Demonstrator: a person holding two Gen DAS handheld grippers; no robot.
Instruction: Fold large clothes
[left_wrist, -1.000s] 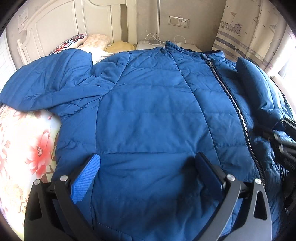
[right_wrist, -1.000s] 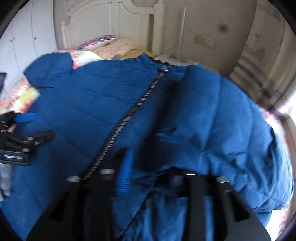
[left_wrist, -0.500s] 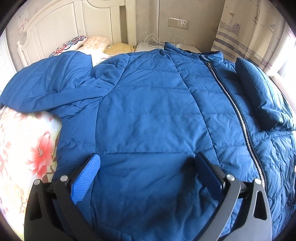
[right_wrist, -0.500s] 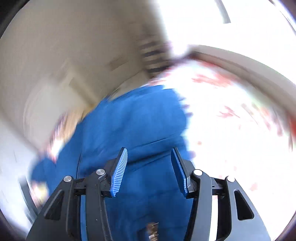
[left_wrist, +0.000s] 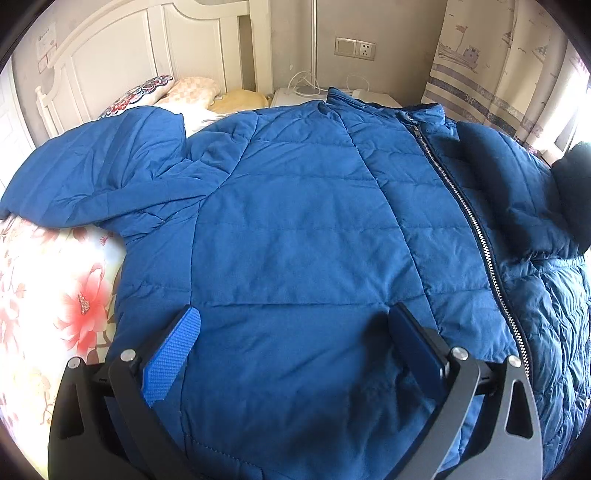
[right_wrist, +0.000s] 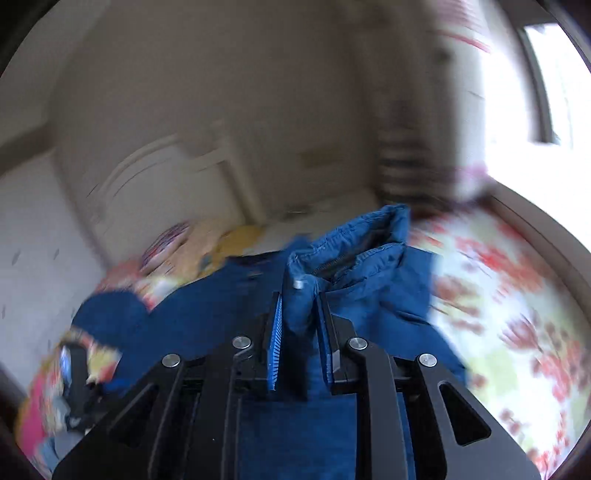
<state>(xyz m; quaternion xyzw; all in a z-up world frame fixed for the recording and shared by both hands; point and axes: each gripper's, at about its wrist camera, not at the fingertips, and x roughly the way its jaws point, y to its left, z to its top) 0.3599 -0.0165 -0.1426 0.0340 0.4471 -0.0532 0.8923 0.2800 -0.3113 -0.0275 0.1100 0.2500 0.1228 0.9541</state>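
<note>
A floral bedsheet (left_wrist: 55, 280), smooth and printed with red blooms, shows at the left edge. Across it sprawls the quilted blue jacket (left_wrist: 295, 229), puffy and stitched in panels, its metal zipper (left_wrist: 469, 214) running diagonally at right. The left gripper (left_wrist: 291, 328) hangs above the hem with its 2 ribbed blue pads spread wide, nothing between them. The right gripper (right_wrist: 300, 314) is closing on a bunched fold of the jacket's collar (right_wrist: 354, 251), fabric between its pads.
</note>
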